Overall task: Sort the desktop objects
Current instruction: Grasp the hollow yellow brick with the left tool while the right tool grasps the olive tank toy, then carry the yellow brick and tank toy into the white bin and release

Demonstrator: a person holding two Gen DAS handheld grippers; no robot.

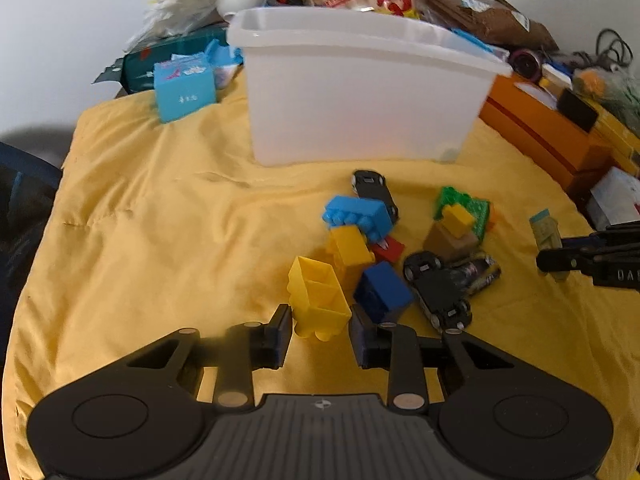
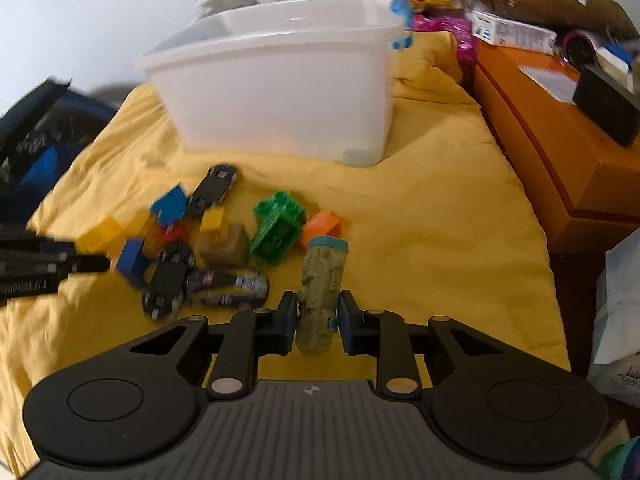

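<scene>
Left gripper (image 1: 320, 330) open over the yellow cloth (image 1: 160, 220), fingers either side of a hollow yellow block (image 1: 318, 300) but not pressed against it. Right gripper (image 2: 318, 322) closed on a grey-green toy vehicle (image 2: 322, 280), teal-capped nose pointing away towards the white bin (image 2: 280, 84). Spread between grippers and bin: light blue block (image 1: 358, 214), dark blue block (image 1: 382, 292), green block (image 2: 278, 228), orange block (image 2: 322, 226), brown piece (image 2: 226, 246), two black toy cars (image 1: 438, 288) (image 1: 374, 190) and a pair of batteries (image 2: 228, 290) just beside the nearer car. Bin upright at the far side of the cloth, contents hidden from both views. Orange box (image 2: 552, 152) along the right edge.
</scene>
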